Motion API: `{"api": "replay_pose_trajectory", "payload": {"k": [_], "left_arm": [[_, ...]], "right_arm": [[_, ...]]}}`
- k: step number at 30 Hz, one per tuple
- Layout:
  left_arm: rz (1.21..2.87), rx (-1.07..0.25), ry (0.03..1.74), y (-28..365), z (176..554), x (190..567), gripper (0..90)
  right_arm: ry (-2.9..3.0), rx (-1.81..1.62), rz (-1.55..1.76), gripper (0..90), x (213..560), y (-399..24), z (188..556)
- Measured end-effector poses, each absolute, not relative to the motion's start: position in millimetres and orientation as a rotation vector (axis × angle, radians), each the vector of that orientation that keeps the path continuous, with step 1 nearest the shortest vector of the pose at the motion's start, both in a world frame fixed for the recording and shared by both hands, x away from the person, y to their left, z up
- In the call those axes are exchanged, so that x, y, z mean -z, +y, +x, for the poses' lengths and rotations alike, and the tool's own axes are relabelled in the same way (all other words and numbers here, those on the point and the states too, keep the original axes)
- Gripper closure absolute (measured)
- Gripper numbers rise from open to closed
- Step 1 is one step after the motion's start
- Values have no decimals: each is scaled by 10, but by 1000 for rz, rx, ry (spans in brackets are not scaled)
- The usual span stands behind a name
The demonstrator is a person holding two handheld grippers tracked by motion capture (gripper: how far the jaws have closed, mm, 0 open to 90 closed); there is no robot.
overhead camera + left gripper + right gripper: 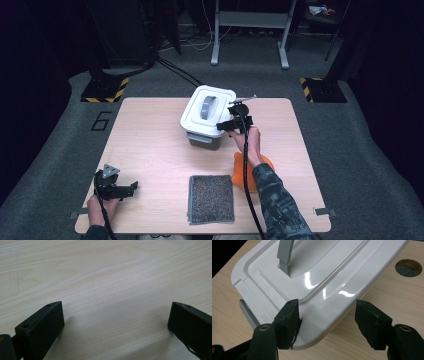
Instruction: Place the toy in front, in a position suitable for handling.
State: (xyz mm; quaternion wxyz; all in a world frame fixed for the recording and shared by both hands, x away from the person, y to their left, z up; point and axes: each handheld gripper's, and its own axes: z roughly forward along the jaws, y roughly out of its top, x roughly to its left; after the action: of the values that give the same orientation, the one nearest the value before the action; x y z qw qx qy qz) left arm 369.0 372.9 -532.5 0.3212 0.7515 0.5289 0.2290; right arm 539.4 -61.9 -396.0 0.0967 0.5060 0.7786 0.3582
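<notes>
While our left gripper (131, 188) rests spread and empty on the near table (150, 150), our right gripper (325, 322) straddles the lid (317, 272) corner of the bin (207, 116) at the far middle, jaws apart, one pad touching. We seat both pads squarely on the rim before squeezing.

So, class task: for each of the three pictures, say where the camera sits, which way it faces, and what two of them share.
High view: above the near table edge, facing forward and down; both forearms, left gripper, right gripper.
Left gripper view: on the left gripper, facing bare tabletop between open jaws.
Right gripper view: on the right gripper, facing the white lid corner between its jaws.
Shared: the lid shows in the high and right gripper views.
</notes>
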Motion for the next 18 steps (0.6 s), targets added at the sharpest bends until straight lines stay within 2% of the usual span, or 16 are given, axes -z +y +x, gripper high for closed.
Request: {"api": "replay_pose_trajectory", "payload": {"k": [11,16,18], "left_arm": [[1974,-604,1388,3729,3690,5325,1],[1975,-603,1387,3729,3690,5325,1],[1975,-604,1387,3728,3690,5325,1]], "right_arm": [[2323,-1050,1478,347,3949,-468,5396],[2324,-1068,1470,239,3920,-521,5380],[2323,-1074,1438,221,3885,-577,5354]]}}
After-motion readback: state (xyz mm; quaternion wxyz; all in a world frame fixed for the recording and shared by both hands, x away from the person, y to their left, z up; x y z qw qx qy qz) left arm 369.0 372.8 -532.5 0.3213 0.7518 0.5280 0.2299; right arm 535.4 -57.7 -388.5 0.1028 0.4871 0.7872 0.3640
